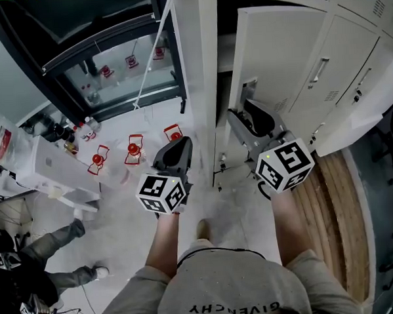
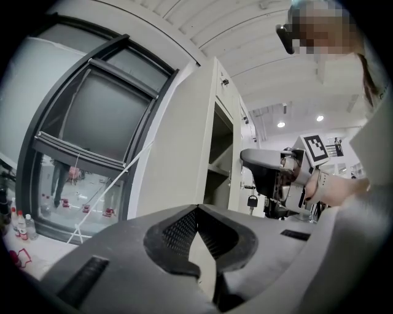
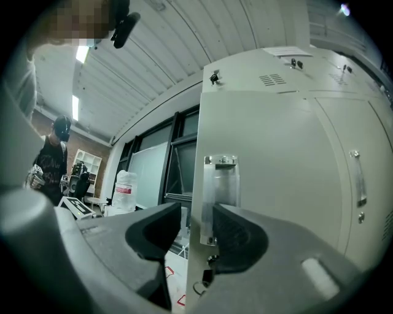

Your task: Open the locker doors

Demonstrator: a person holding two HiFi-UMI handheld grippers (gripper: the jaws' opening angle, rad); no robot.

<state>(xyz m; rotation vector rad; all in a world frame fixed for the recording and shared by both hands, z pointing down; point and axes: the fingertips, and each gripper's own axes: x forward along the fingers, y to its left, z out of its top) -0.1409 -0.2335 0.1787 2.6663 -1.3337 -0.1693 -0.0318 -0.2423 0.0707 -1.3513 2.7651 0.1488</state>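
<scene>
Found right gripper (image 3: 196, 228) jaws apart astride the swung-out locker door (image 3: 276, 153) edge, probably not pressing. Saw left gripper (image 2: 198, 211) closed, empty. Judged door stiff, light sheet metal, free-swinging on hinges; best taken at its handle (image 3: 219, 190).

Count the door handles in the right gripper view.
2: the near handle, at the right hand-held gripper's open jaws; the far handle, on the door to its right. Others may be hidden.
</scene>
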